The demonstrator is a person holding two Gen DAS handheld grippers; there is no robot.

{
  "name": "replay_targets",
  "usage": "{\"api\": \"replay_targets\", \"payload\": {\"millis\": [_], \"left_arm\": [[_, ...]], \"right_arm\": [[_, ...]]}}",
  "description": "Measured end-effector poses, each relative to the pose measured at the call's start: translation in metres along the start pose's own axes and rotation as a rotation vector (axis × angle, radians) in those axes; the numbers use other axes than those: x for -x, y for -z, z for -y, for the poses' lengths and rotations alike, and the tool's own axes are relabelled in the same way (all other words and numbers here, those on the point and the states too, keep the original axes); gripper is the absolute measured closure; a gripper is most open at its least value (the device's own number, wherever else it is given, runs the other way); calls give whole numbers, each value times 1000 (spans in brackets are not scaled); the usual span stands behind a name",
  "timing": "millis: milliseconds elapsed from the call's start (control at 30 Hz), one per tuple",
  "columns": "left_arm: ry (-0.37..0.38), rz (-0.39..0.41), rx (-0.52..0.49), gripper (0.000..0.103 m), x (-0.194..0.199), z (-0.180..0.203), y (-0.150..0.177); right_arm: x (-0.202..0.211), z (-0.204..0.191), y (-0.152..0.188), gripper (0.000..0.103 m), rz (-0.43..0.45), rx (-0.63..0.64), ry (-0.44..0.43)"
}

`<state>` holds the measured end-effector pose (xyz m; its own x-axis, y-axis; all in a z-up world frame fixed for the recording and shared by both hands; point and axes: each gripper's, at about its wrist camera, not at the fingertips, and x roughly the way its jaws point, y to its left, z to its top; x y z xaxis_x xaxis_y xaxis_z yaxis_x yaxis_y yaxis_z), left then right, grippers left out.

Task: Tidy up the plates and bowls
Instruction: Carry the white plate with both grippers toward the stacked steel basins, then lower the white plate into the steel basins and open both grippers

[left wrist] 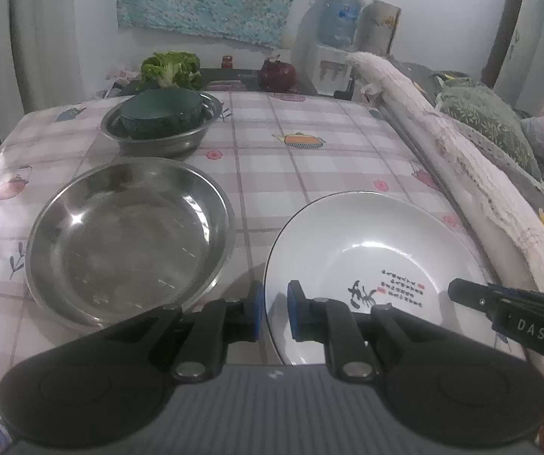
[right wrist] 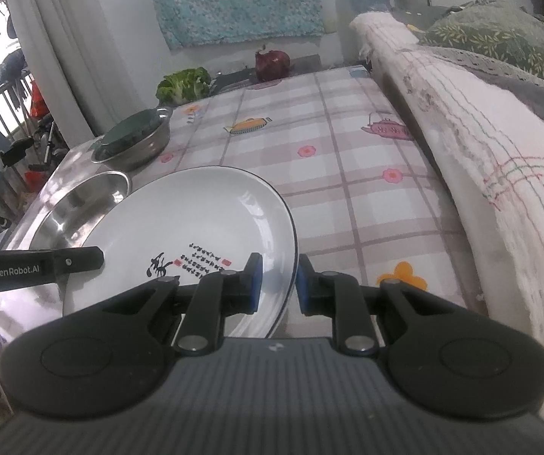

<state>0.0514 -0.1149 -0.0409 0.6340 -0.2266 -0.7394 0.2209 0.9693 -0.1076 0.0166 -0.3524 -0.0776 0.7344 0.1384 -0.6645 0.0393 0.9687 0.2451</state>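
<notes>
A white plate with black calligraphy (left wrist: pixel 374 265) lies on the table at the right; it also shows in the right wrist view (right wrist: pixel 196 235). My left gripper (left wrist: pixel 274 313) straddles its left rim, the jaws a narrow gap apart with the rim between them. My right gripper (right wrist: pixel 277 284) straddles its right rim the same way. A large steel plate (left wrist: pixel 128 242) lies left of the white plate and shows in the right wrist view (right wrist: pixel 71 212). A steel bowl (left wrist: pixel 162 132) farther back holds a dark green bowl (left wrist: pixel 162 110).
The table has a pink checked cloth (left wrist: pixel 310 167). Lettuce (left wrist: pixel 171 68) and a red cabbage (left wrist: pixel 277 74) sit at its far edge. A white lace-covered rail (right wrist: pixel 461 132) runs along the right side, with cushions behind it.
</notes>
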Motion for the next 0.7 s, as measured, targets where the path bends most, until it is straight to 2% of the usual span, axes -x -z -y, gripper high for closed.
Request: {"api": "replay_targets", "payload": {"millis": [367, 700], "left_arm": [[-12, 48, 62, 89, 15, -27, -9], [-66, 97, 140, 89, 27, -80, -20]], "right_arm": [[-2, -30, -19, 85, 20, 44, -33], [-23, -88, -40, 85, 13, 96, -99]]}}
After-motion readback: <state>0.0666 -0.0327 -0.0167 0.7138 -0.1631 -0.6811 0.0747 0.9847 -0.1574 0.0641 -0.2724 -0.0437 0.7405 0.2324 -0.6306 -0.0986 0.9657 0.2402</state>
